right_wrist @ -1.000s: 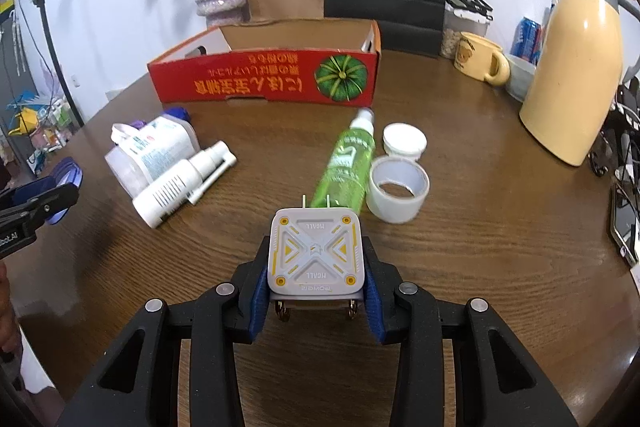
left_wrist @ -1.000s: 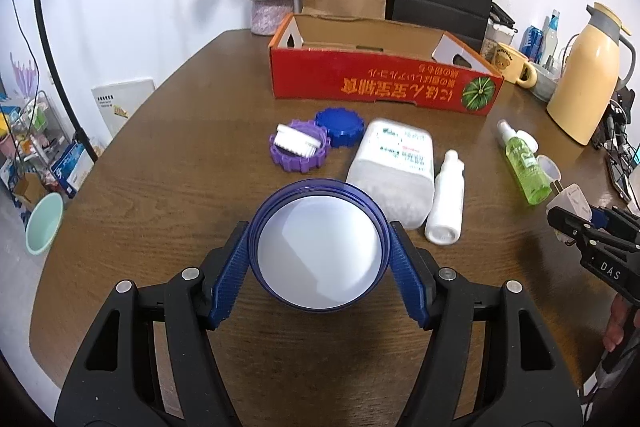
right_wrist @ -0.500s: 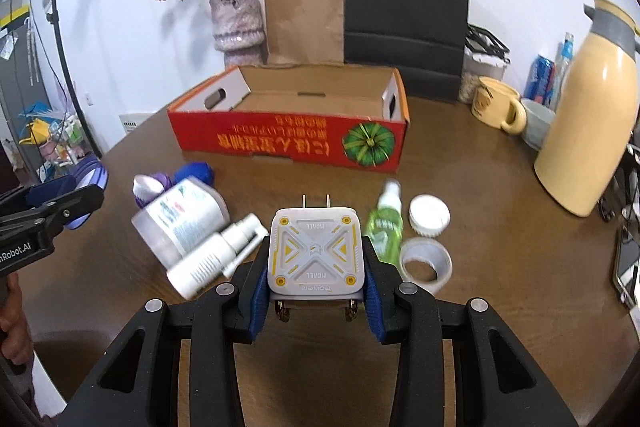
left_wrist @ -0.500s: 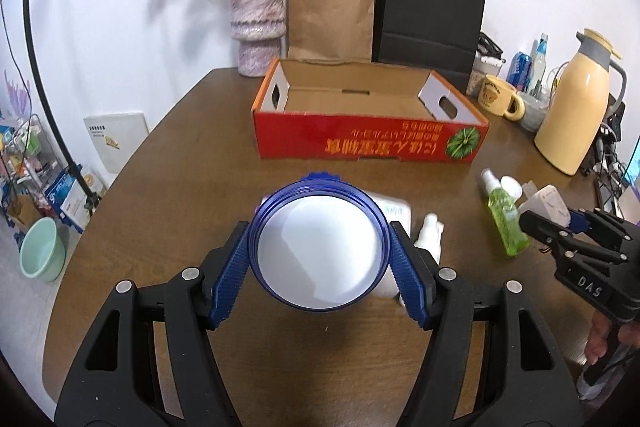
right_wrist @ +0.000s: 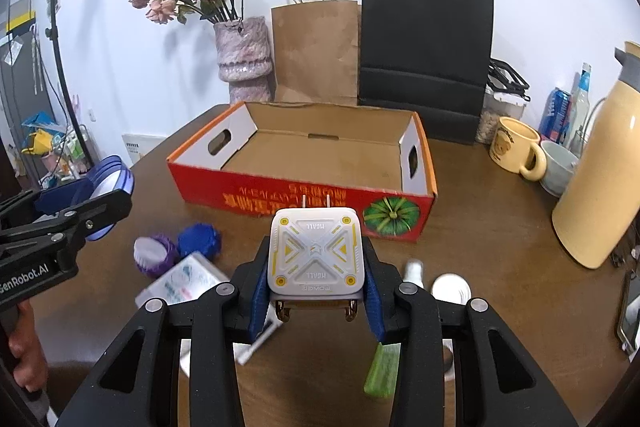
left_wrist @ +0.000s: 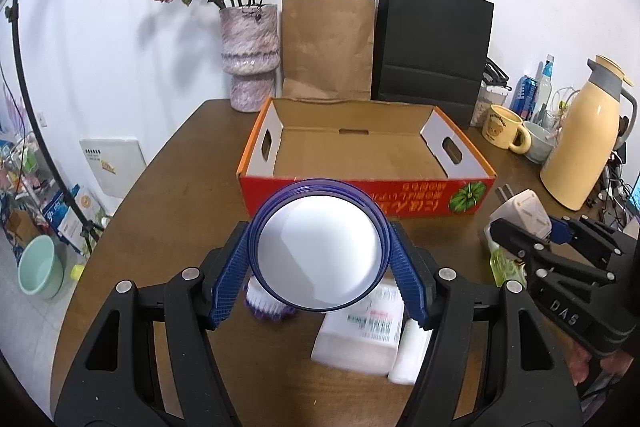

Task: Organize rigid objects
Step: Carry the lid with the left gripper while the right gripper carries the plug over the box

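My left gripper is shut on a round blue-rimmed white container, held above the table before the empty red cardboard box. My right gripper is shut on a white square power adapter with yellow marks and two prongs, held above the table near the box's front wall. The right gripper also shows at the right of the left wrist view, and the left gripper at the left of the right wrist view.
On the table below lie a purple brush lid, a blue cap, a white flat bottle, a green spray bottle and a white lid. A yellow mug, cream thermos, vase and paper bags stand behind.
Both grippers have risen and moved forward toward the box with their objects held. The box now looks nearer and its inside shows; the loose items lie lower in view.
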### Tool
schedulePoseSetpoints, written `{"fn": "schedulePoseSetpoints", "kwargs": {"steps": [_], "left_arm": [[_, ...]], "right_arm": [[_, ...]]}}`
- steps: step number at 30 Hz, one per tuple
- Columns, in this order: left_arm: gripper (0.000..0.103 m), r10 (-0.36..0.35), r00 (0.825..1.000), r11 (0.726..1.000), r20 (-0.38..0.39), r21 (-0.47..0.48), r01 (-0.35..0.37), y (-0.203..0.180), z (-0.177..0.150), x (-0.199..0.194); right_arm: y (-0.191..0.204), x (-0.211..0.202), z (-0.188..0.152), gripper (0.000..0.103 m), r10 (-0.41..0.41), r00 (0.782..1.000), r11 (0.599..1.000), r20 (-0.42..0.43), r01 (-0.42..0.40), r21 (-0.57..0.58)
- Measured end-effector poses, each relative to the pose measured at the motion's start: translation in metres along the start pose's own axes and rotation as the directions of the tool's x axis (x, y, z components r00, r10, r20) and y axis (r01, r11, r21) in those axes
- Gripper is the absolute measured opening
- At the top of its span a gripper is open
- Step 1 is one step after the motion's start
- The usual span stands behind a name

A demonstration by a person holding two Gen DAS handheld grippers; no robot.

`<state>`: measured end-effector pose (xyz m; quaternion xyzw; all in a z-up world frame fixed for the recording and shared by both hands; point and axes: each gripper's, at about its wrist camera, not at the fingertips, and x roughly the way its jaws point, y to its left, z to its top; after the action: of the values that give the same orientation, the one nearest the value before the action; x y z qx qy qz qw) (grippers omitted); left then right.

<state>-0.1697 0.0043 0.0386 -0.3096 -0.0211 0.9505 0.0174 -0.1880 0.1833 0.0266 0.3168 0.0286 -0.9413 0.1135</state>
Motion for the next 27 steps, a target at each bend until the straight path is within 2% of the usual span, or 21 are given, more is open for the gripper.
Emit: {"fn": "schedulePoseSetpoints", "kwargs": {"steps": [9, 27], "left_arm": [[0.063, 0.005, 1.0, 1.0, 0.025, -0.029, -0.004, -0.005, 0.025, 0.019], [0.063, 0.066, 0.997, 0.996, 0.042, -0.06, -0.064, -0.001, 0.064, 0.064]], "right_arm": [[0.003, 0.026, 0.023, 0.043, 0.001, 1.0, 1.0, 0.008, -0.001, 0.005], [-0.008, 0.074, 0.066, 0.043, -0.027, 1.0, 0.999, 0.002, 0.026, 0.027]]}}
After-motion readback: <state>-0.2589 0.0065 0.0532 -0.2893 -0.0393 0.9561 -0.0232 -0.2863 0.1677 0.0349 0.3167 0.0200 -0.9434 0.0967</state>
